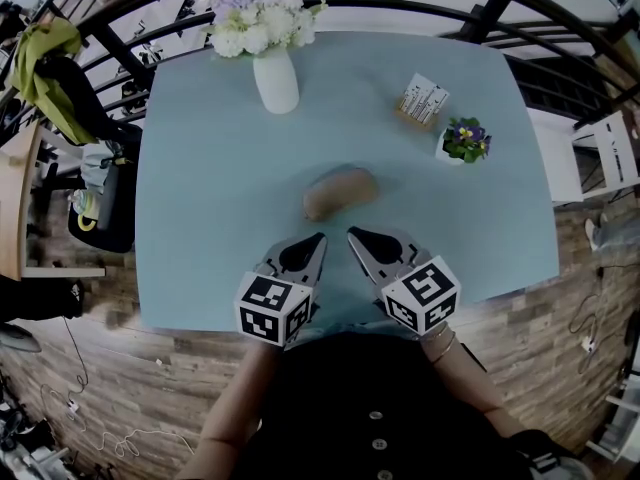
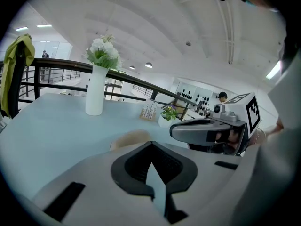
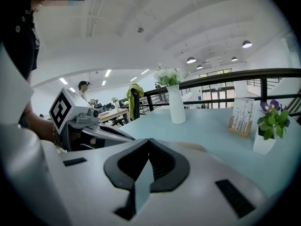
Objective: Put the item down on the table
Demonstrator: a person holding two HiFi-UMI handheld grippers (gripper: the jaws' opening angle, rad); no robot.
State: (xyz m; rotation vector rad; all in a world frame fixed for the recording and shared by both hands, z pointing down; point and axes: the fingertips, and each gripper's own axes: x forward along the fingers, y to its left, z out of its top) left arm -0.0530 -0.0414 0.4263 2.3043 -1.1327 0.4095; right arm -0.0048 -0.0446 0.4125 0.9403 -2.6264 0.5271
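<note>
1. Item [image 1: 340, 194]: brown, oblong and rounded. It lay on its side near the middle of the surface [image 1: 200, 218], touched by neither tool and just beyond their tips.
2. Surface: pale blue, with rounded corners and a dark railing [image 1: 560, 8] behind its far edge.
3. Left tongs [image 1: 319, 237]: jaws were closed tip to tip with nothing between them. They were held over the near edge of the surface, tilted slightly down and pointing toward the item. In the left gripper view the item's top [image 2: 129, 138] showed just past the closed tips.
4. Right tongs [image 1: 351, 233]: jaws were likewise pressed together and empty. They sat beside the left tongs, angled inward, with the two sets of tips near each other but apart.
5. Vase [image 1: 276, 80]: white and upright at the far side, left of centre, holding white and lilac flowers [image 1: 258, 18].
6. Card stand [image 1: 421, 102]: wooden base with white cards, at the far right and well apart from the item.
7. Pot [image 1: 463, 141]: small and white, with purple blooms, just beside the card stand.
8. Jacket [image 1: 40, 63]: yellow-green, draped over a chair to the left of the surface.
</note>
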